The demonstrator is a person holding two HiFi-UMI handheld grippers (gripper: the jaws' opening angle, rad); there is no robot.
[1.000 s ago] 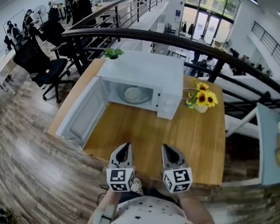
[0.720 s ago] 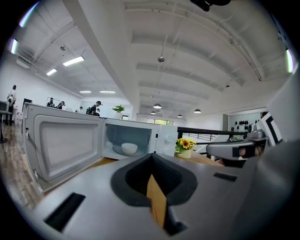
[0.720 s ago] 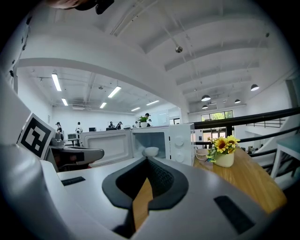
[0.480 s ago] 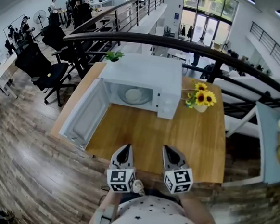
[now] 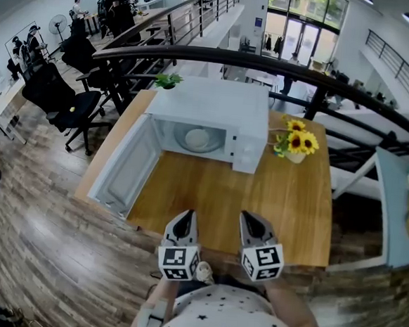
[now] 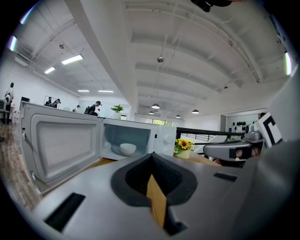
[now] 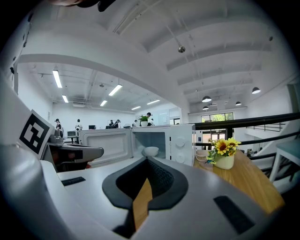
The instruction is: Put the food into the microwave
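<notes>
A white microwave [image 5: 209,110] stands at the far side of the wooden table [image 5: 271,207], its door [image 5: 123,163] swung wide open to the left. Inside it, a white bowl [image 5: 196,138] rests on the turntable; what it holds is hidden. My left gripper [image 5: 183,224] and right gripper [image 5: 253,228] hover side by side over the table's near edge, well short of the microwave, both shut and empty. The left gripper [image 6: 152,161] faces the bowl [image 6: 128,148] and the door [image 6: 61,143]. From the right gripper [image 7: 146,165], the bowl [image 7: 150,151] appears straight ahead.
A vase of sunflowers [image 5: 295,147] sits right of the microwave. A small green plant [image 5: 167,80] stands at the table's far left corner. A black railing [image 5: 269,62] curves behind the table. Office chairs [image 5: 62,92] and people fill the floor at left.
Only the head view has shifted a little. Both grippers, the bowl and the door have kept their places.
</notes>
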